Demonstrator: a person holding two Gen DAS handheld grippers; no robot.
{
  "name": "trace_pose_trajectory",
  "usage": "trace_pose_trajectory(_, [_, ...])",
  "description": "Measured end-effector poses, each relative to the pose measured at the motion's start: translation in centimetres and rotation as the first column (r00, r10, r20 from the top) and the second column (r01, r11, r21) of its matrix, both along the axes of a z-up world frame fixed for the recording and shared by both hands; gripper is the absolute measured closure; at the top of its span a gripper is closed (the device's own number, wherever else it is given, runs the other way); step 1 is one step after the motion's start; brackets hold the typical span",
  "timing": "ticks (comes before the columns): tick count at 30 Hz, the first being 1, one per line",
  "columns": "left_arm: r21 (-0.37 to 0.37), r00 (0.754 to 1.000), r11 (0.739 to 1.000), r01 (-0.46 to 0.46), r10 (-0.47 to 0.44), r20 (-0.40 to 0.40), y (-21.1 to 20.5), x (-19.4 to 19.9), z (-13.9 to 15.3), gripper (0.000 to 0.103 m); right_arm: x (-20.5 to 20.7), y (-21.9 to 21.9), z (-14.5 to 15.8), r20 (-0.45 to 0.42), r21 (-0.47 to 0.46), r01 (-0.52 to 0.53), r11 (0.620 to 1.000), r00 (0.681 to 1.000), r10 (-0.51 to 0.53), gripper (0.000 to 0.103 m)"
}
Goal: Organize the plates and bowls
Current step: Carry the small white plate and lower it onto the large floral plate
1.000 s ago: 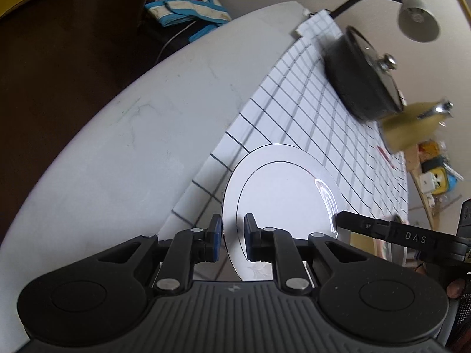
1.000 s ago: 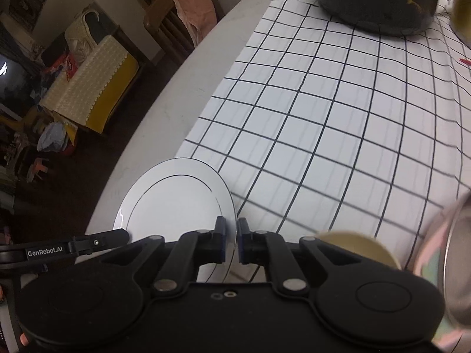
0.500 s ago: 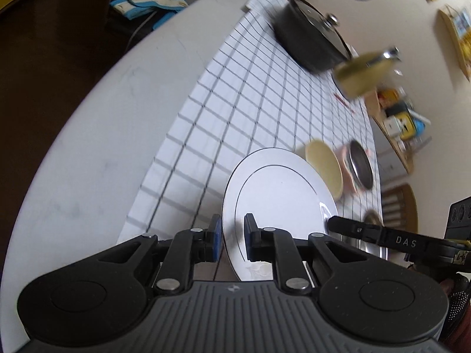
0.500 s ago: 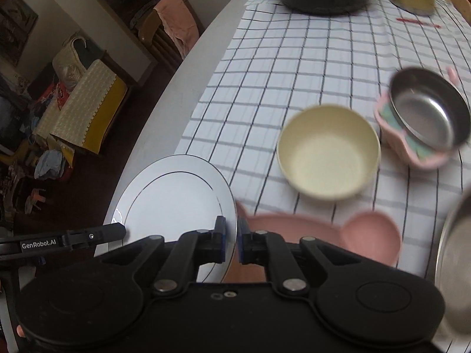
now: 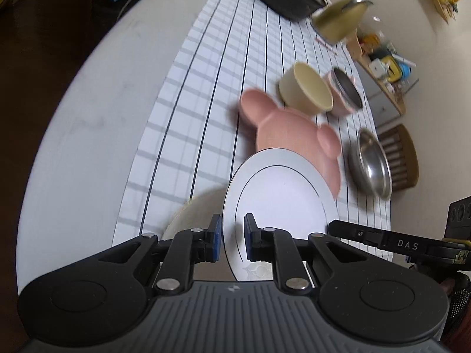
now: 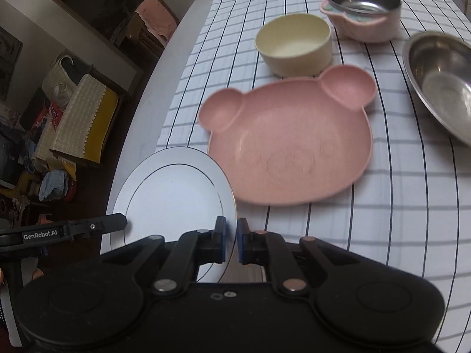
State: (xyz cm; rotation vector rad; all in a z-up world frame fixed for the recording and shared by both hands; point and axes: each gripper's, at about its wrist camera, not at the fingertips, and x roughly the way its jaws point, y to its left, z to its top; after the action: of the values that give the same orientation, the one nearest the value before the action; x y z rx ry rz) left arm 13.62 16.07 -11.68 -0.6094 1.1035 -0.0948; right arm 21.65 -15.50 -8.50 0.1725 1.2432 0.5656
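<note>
A: So, what's cut off or fuzzy for you?

B: My left gripper [image 5: 230, 236] and right gripper [image 6: 231, 241] each pinch a rim of the white plate [image 5: 279, 194], held over the checked tablecloth [image 6: 397, 206]; its near edge hides behind my tools. The matte pink bear-shaped plate [image 6: 290, 147] is blurry, partly covered. Beyond it: a cream bowl [image 6: 294, 44] and shiny steel bowl [image 6: 441, 85], cropped.

Your left black two-finger gripper [image 5: 230, 236] has blue-padded fingertips, silver pivot screws and a ribbed grey housing bearing a small white emblem. Your right black two-finger gripper [image 6: 231, 242] matches, with copper-toned screws on one side. White lettering marks each gripper's side bar.
</note>
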Motion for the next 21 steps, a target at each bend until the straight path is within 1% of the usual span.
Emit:
trace_pose_trajectory(4, [0.0, 0.999, 1.0, 0.009, -0.009, -0.033, -0.2, -1.9, -1.5, 0.088, -2.3, -0.4, -1.3, -0.022, -0.005, 0.021, 1.0, 1.0, -0.021, 0.095])
trace_pose_trajectory(9, [0.007, 0.998, 1.0, 0.021, -0.021, -0.064, -0.4, -3.5, -3.2, 0.088, -4.6, -0.3, -2.7, -0.043, -0.015, 0.022, 1.0, 0.999, -0.022, 0.095])
trace_pose_trajectory(15, [0.058, 0.996, 0.997, 0.057, -0.052, -0.075, -1.2, -3.7, -4.3, 0.088, -5.9, -0.2, -3.8, -0.035, -0.043, 0.025, 0.999, 0.999, -0.027, 0.095])
trace_pose_trajectory(21, [0.065, 0.994, 0.996, 0.064, -0.058, -0.088, -1.2, -3.5, -5.1, 0.088, -6.3, -0.2, -4.4, -0.027, -0.056, 0.034, 0.998, 0.999, -0.036, 0.095])
